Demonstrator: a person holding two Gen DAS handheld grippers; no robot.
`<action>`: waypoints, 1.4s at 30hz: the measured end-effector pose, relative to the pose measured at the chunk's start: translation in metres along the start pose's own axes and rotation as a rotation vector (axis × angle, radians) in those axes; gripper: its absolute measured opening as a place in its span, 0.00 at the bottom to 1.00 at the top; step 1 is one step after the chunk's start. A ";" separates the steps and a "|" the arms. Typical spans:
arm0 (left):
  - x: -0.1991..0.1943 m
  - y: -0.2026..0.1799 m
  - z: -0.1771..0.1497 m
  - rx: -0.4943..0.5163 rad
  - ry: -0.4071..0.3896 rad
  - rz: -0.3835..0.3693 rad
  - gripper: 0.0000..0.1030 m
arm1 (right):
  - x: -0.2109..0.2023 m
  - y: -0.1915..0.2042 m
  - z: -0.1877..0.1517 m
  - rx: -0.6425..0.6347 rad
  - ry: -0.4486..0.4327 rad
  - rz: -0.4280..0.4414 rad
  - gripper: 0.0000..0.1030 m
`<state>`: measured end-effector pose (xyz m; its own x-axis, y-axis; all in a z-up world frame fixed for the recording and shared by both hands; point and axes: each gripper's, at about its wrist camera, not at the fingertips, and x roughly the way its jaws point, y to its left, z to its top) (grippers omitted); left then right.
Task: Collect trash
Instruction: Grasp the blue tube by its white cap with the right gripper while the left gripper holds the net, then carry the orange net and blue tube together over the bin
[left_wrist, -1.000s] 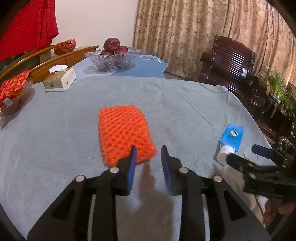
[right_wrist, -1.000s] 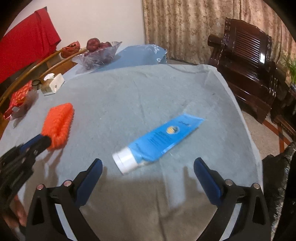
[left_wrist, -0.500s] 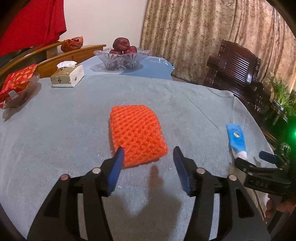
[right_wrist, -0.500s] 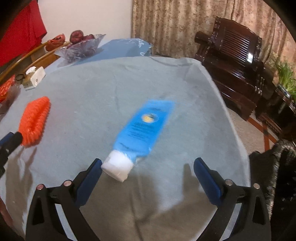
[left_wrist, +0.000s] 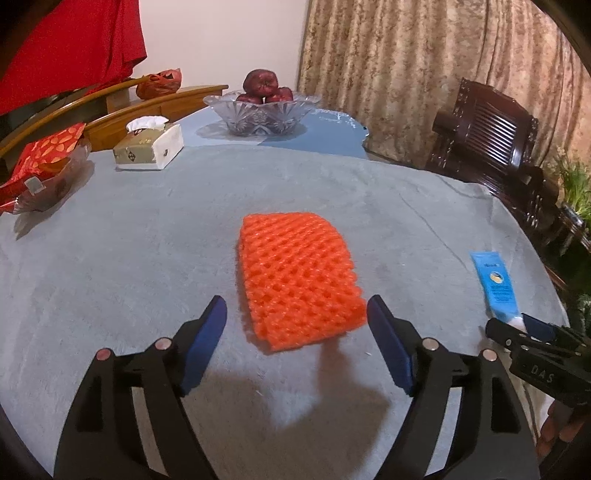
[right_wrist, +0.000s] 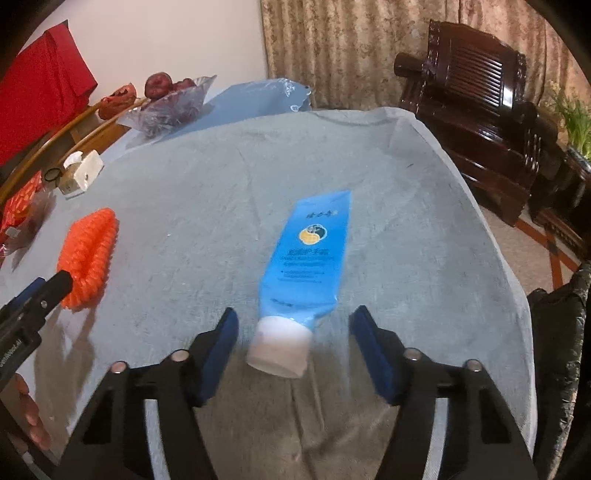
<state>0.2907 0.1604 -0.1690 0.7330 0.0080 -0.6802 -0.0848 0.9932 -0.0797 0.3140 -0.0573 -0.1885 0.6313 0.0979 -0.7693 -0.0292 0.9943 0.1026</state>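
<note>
Because it is a squashy foam net, the orange fruit net (left_wrist: 297, 277) in the middle of the left wrist view will likely be very light and soft, and it should squeeze flat when pinched. A good place to take it is across its near short end. It looks like a bright orange pad full of little holes, lying flat on the gray cloth of the table (left_wrist: 110, 258). The left hand-held gripper (left_wrist: 295, 325) sits low in the frame with its blue pads on each side of the net's near end. Its jaws are opening wide, and they do not touch the net. At the right edge lies the blue tube (left_wrist: 495, 280), with the right hand-held gripper (left_wrist: 517, 328) at its cap. Far back are a tissue box (left_wrist: 149, 147) and a glass fruit bowl (left_wrist: 262, 110).

In the right wrist view, the blue tube (right_wrist: 308, 254) lies in the middle of the frame, pointing away. It is a soft plastic tube with a yellow round mark and a white cap (right_wrist: 280, 347). It may be smooth and slippy, and the body will bend, so the hard cap end looks best to pinch. The right hand-held gripper (right_wrist: 293, 332) has the cap between its pads. Its jaws are closing, but gaps still show on both sides. The fruit net (right_wrist: 90, 258) is at the left.
</note>
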 end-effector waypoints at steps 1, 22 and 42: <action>0.003 0.002 0.000 -0.008 0.005 0.001 0.78 | 0.001 0.002 0.000 -0.015 -0.002 -0.003 0.55; -0.002 -0.014 0.005 -0.012 0.027 -0.119 0.23 | -0.019 -0.008 0.003 -0.026 -0.036 0.119 0.30; -0.091 -0.064 0.002 0.080 -0.081 -0.173 0.22 | -0.108 -0.026 0.010 -0.028 -0.155 0.178 0.30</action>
<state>0.2310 0.0966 -0.1005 0.7841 -0.1574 -0.6004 0.0989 0.9866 -0.1295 0.2538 -0.0937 -0.1019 0.7256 0.2658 -0.6347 -0.1703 0.9631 0.2086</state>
